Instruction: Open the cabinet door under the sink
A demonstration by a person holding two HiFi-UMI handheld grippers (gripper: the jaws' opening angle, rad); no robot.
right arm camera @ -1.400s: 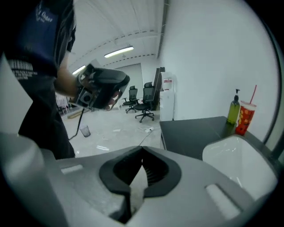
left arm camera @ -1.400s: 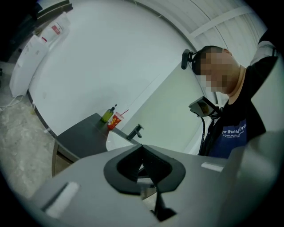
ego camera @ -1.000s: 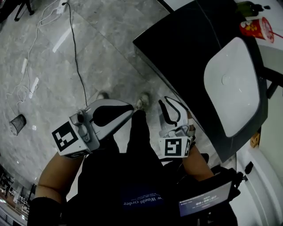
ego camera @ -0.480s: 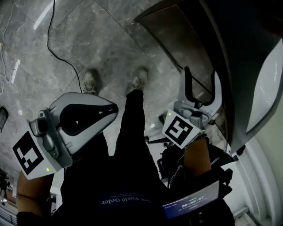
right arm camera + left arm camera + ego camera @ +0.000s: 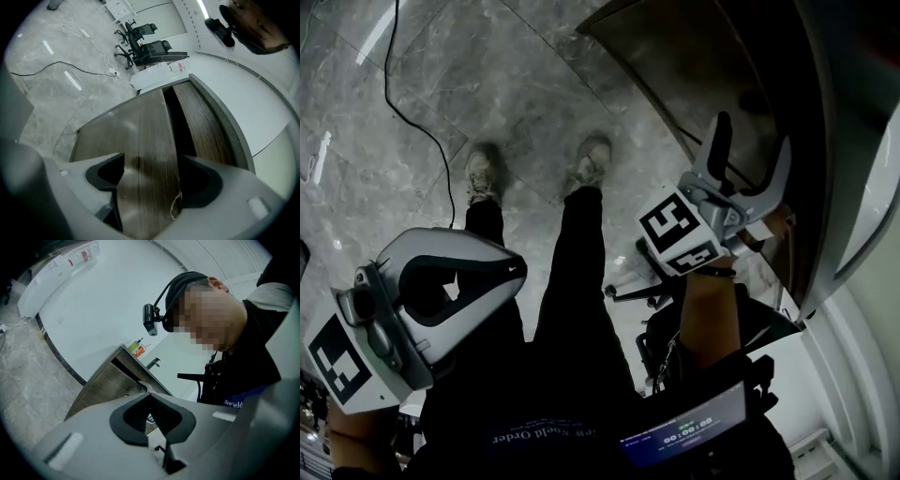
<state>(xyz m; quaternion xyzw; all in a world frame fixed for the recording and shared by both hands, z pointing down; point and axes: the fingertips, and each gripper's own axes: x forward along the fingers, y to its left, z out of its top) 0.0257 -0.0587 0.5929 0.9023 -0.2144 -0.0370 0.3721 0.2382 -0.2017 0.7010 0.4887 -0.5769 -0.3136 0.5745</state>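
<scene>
The cabinet door [image 5: 145,133] is brown wood with long lines in it. It is on the front of the cabinet, under the sink [image 5: 874,202], right ahead of the right gripper [image 5: 151,161]. That gripper's jaws are being opened wide. The door is seen between them and looks untouched.

The left gripper [image 5: 150,394] is closed with nothing in it, away from the door.

A dark gap [image 5: 180,117] beside the door is shown only in the right gripper view; perhaps the door is a little open. The tap [image 5: 153,363] is shown only in the left gripper view. The shoes [image 5: 483,173] are shown only in the head view.
</scene>
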